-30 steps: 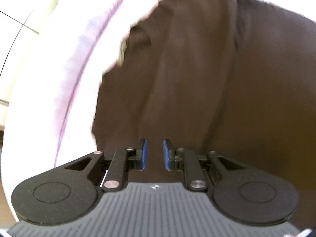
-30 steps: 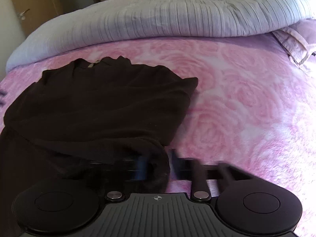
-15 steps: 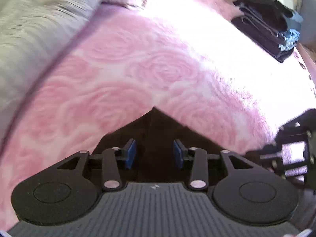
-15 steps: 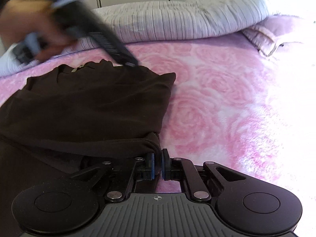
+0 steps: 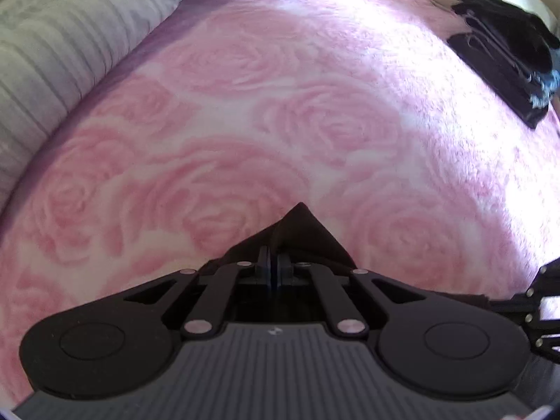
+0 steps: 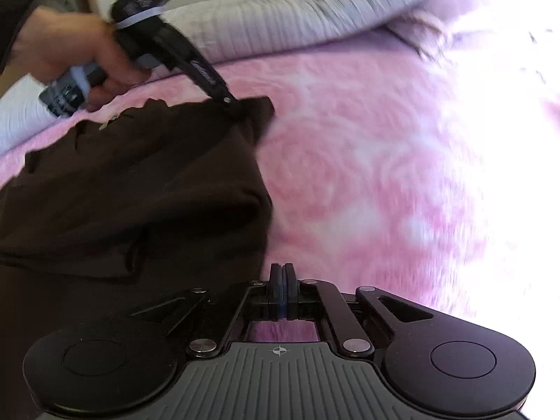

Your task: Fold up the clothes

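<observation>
A dark brown garment [image 6: 140,175] lies partly folded on the pink rose bedcover [image 6: 385,175], filling the left half of the right wrist view. My left gripper [image 5: 274,266] points steeply down, its jaws closing on the garment's far right corner [image 5: 301,224], which pokes out past the pads. In the right wrist view a hand [image 6: 70,52] holds that left gripper [image 6: 231,103] at this corner. My right gripper [image 6: 282,276] is shut at the garment's near right edge. I see no cloth between its pads, and fabric drapes over its left linkage.
A grey striped duvet [image 5: 52,52] is bunched along the head of the bed [image 6: 297,17]. A stack of folded dark clothes [image 5: 507,52] sits at the far right of the bedcover [image 5: 280,105]. Part of the right gripper [image 5: 542,308] shows at the left wrist view's right edge.
The left gripper swung from above the garment to its far right corner, opened wide, then closed on the corner. The right gripper's pads closed fully and it shifted slightly.
</observation>
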Demonstrator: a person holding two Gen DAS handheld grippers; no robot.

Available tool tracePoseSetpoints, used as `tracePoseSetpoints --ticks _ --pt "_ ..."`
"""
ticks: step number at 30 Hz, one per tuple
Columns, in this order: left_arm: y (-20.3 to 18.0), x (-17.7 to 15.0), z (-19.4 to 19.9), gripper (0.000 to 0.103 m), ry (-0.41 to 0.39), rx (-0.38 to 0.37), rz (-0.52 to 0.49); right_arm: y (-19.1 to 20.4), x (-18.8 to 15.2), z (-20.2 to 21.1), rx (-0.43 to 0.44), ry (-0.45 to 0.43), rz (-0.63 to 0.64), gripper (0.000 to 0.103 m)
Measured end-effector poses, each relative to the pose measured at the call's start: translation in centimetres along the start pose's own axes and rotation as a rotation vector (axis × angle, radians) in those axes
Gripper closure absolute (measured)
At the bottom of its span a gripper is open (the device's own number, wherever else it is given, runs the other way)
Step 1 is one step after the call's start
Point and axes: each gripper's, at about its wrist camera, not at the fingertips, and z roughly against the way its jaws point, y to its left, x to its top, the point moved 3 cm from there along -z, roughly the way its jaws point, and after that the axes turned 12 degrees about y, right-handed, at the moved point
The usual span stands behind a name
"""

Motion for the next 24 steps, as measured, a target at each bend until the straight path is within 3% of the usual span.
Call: tracePoseSetpoints --ticks 1,3,8,10,13,17,20,22,24 --pt "0.3 -0.1 0.6 0.093 -0.016 -0.019 0.024 -0.1 0.0 0.3 0.0 0.004 0.0 0.103" --pt "0.8 -0.4 2.1 0.077 -0.053 -0.057 0.071 -0.2 0.0 1.0 -0.001 0.01 0.0 0.102" --pt "2.3 -4.1 7.5 0.074 -0.139 -0.045 0.108 0.0 1.3 3.4 -0.012 -0.04 -0.043 0.102" --pt "2.9 -7.2 9.2 0.074 -0.143 0.005 0.123 0.9 2.5 4.0 0.01 -0.074 -0.031 0.101" --pt "4.3 -13.5 10.3 0.074 -0.085 0.094 0.183 3.5 4.9 3.5 0.055 -0.101 0.047 0.092" --pt "6.5 -21.7 10.9 0.074 -0.006 0.186 0.298 6.0 6.5 1.0 0.099 -0.086 0.154 0.049" --pt "7.6 -26.7 11.8 0.073 0.009 0.215 0.387 4.9 5.0 -2.3 0.083 0.075 0.084 0.048" --pt "8.1 -29.7 12.6 0.073 0.004 0.222 0.441 4.0 4.1 -1.2 0.111 0.045 0.028 0.048" --pt "8.3 -32.4 13.4 0.072 -0.005 0.219 0.493 4.6 3.5 -0.3 0.052 0.079 0.047 0.048"
